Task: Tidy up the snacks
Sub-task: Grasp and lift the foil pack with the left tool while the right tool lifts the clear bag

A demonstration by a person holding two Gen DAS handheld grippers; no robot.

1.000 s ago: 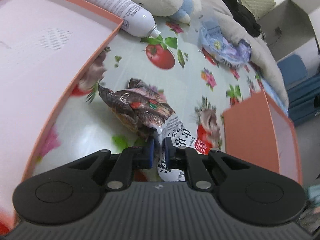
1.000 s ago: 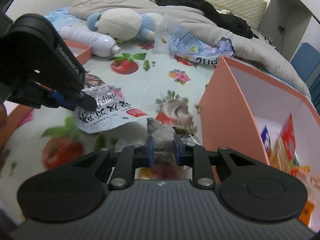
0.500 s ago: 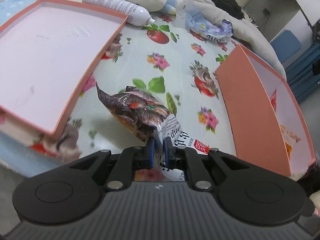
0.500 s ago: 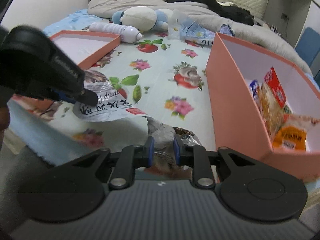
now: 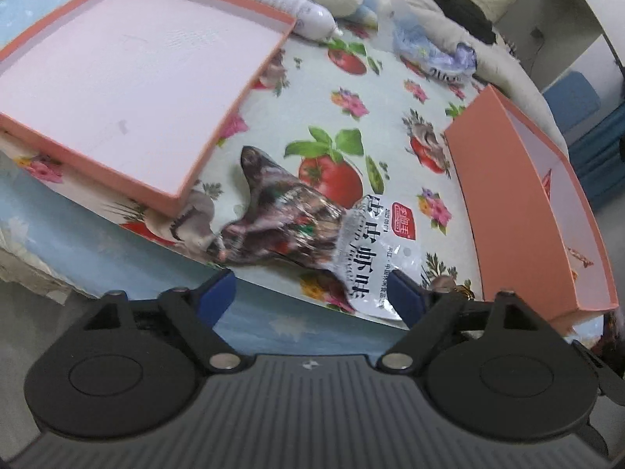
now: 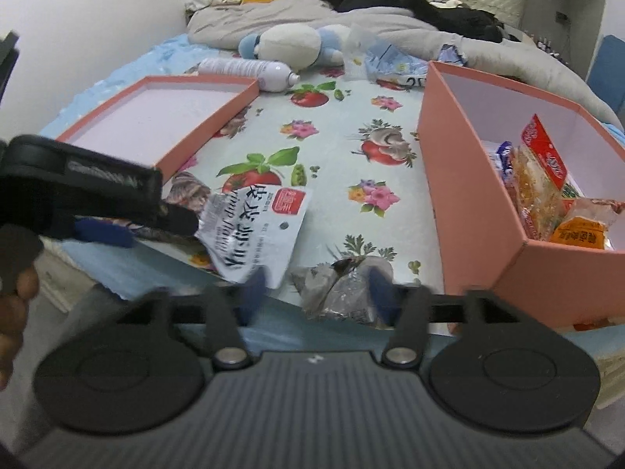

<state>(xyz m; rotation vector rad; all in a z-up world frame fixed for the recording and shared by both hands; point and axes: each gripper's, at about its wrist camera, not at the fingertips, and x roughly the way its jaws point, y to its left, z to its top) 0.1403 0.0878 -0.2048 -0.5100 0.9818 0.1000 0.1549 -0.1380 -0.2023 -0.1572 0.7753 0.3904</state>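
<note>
A dark-and-silver snack packet (image 5: 297, 230) with black lettering lies on the fruit-print sheet near the bed's front edge; it also shows in the right wrist view (image 6: 254, 230). My left gripper (image 5: 312, 293) is open, its blue pads on either side of the packet's near end. A small crumpled grey snack packet (image 6: 343, 289) lies on the sheet between the open jaws of my right gripper (image 6: 316, 293). The deep salmon box (image 6: 468, 203) at right holds several snacks (image 6: 543, 179).
A shallow salmon lid (image 5: 129, 74) lies at left. A white bottle (image 6: 250, 72), a plush toy (image 6: 289, 43), a blue-white bag (image 6: 390, 62) and grey bedding (image 6: 488, 51) lie behind. The bed edge is just in front of both grippers.
Both grippers were shut on their packets and have opened. Both packets now rest on the sheet. Both cameras have pulled back toward the bed's front edge.
</note>
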